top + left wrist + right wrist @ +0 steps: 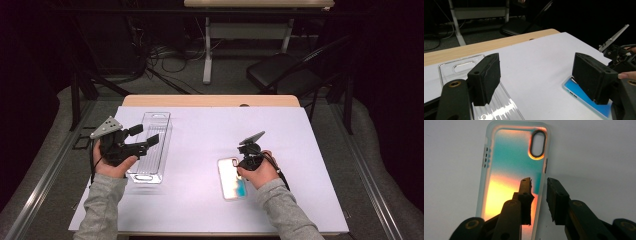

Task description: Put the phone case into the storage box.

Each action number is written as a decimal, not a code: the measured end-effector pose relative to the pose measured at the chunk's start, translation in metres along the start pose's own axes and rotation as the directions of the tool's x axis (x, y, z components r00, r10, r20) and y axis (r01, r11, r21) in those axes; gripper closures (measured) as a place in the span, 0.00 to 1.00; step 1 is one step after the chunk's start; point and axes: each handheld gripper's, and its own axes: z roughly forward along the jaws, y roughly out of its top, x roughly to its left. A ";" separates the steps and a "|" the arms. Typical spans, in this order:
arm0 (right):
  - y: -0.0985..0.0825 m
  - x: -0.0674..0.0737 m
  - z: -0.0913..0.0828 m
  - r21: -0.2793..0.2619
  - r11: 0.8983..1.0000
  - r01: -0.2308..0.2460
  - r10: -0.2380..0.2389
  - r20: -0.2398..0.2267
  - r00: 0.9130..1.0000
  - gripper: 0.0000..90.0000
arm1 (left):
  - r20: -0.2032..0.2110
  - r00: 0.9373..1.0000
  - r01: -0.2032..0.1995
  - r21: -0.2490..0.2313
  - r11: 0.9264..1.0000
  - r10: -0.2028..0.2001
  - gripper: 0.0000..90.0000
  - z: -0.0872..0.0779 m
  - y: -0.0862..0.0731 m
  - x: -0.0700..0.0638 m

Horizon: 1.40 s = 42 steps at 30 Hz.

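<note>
A phone case [231, 177] with an orange-and-teal shimmer and a translucent rim lies flat on the white table top. In the right gripper view the case [509, 165] has its camera cut-out at the far end. My right gripper [539, 181] points down at its right long edge: one jaw stands over the inside, the other outside the rim, with a narrow gap left. From above, the right gripper [243, 167] sits at the case's far right edge. My left gripper [145, 135] hovers open over a clear plastic tray [152, 155], nothing between its jaws [536, 60]. The case [584, 96] looks blue from there.
The white sheet [200, 145] covers the table; a strip of bare wood [210, 101] runs along the far edge. Beyond the table stand a black folding chair [285, 72] and a desk leg [207, 50] with cables on the floor. The clear tray [461, 67] holds nothing.
</note>
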 end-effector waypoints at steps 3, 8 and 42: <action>-0.001 -0.001 0.004 -0.026 1.000 -0.017 0.016 -0.016 1.000 0.83 | 0.000 1.000 0.002 -0.002 1.000 -0.002 0.25 0.000 0.000 0.000; -0.001 -0.003 0.004 0.022 0.999 -0.027 0.027 -0.005 1.000 0.85 | 0.001 1.000 0.001 -0.004 1.000 -0.001 0.25 0.000 0.000 0.000; -0.002 -0.009 0.011 0.032 0.997 -0.069 0.071 -0.044 0.997 0.94 | -0.003 1.000 0.004 0.001 1.000 -0.004 0.25 0.001 -0.002 0.002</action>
